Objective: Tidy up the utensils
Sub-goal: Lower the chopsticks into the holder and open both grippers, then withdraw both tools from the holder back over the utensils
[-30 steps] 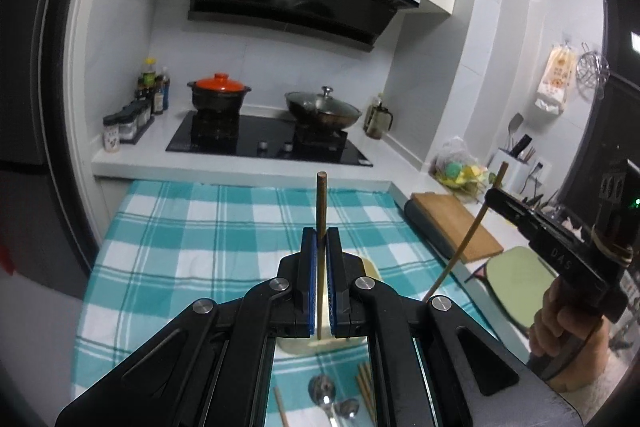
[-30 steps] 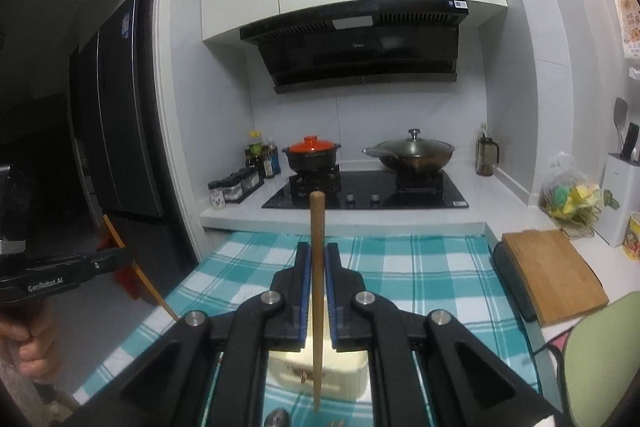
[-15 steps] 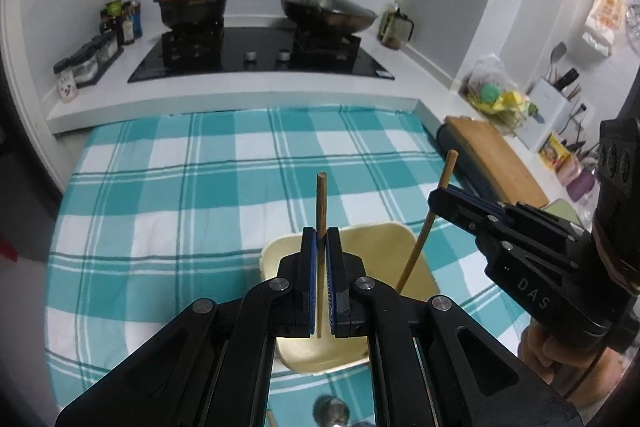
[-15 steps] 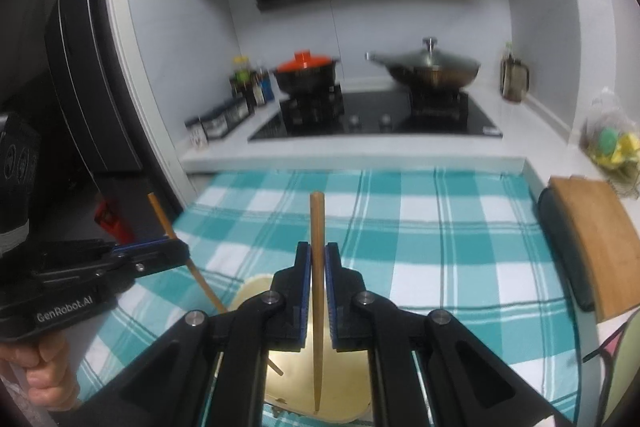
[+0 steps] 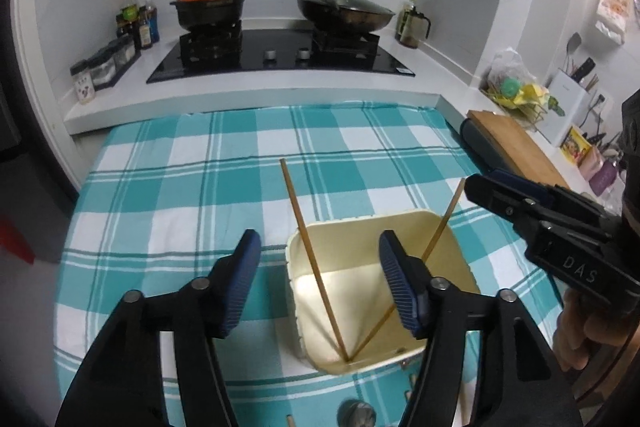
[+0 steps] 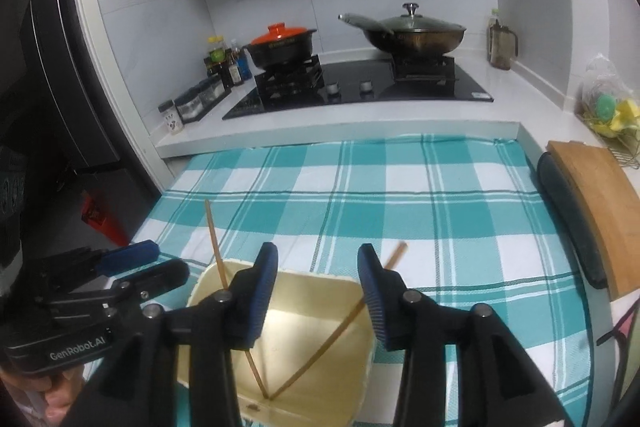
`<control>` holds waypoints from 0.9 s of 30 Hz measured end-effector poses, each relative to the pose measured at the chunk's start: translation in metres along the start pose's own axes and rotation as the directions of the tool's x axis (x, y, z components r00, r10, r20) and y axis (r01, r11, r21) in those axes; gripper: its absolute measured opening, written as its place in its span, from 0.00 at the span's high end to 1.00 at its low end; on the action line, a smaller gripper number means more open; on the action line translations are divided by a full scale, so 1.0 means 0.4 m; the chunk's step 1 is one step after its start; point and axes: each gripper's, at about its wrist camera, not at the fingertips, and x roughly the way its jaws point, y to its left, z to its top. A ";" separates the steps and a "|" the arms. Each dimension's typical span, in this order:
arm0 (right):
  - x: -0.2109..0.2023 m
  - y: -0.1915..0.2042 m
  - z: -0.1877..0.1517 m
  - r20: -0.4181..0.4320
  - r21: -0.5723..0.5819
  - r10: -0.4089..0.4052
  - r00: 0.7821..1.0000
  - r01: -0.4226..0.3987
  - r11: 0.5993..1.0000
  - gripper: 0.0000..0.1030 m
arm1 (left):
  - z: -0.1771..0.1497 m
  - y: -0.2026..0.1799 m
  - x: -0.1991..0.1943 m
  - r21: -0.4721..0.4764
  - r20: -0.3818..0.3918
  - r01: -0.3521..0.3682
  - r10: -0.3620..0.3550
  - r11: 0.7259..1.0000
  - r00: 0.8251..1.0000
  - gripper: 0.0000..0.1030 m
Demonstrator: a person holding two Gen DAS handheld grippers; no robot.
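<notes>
Two wooden chopsticks stand crossed in a cream-coloured square bin [image 5: 460,259] on a counter covered by a teal-and-white checked cloth [image 5: 200,187]. The left chopstick [image 5: 308,255] leans up and out over the bin's far-left rim, while the right chopstick [image 5: 444,223] leans out toward the far-right corner; their lower tips meet at the bottom of the bin near its front wall. The left claw [image 5: 318,283] hovers above the bin's left side, its blue-padded fingers [image 5: 244,279] spread wide and gripping nothing. The right claw [image 6: 316,291] is likewise spread, released, above the same bin, with the two sticks visible between and below its fingers. Each claw appears at the edge of the other's camera view. Behind the cloth, a black stove [image 5: 280,55] carries a pot with an orange lid [image 5: 210,7] and a lidded pan [image 5: 344,9]; a wooden cutting board [image 5: 516,151] lies to the right.
</notes>
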 end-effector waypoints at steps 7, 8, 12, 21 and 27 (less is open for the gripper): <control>-0.208 0.034 -0.074 0.118 -0.107 -0.063 0.991 0.075 0.991 0.40 | -0.153 -0.008 -0.188 0.108 0.128 -0.045 0.031 0.993 0.991 0.07; -0.240 0.038 -0.095 0.126 -0.122 -0.070 0.990 0.085 0.989 0.39 | -0.177 -0.009 -0.209 0.121 0.131 -0.045 0.029 0.992 0.991 0.07; -0.327 0.053 -0.178 0.136 -0.170 -0.121 0.983 0.144 0.975 0.36 | -0.288 -0.008 -0.281 0.130 0.108 0.000 -0.014 0.991 0.994 0.08; -0.470 0.071 -0.391 0.142 -0.199 -0.197 0.970 0.223 0.954 0.17 | -0.480 -0.041 -0.416 0.117 0.065 0.049 -0.057 0.992 0.996 0.00; -0.562 0.100 -0.499 0.180 -0.142 -0.224 0.958 0.250 0.958 0.17 | -0.575 -0.072 -0.478 0.122 0.114 -0.030 0.016 0.992 0.993 0.00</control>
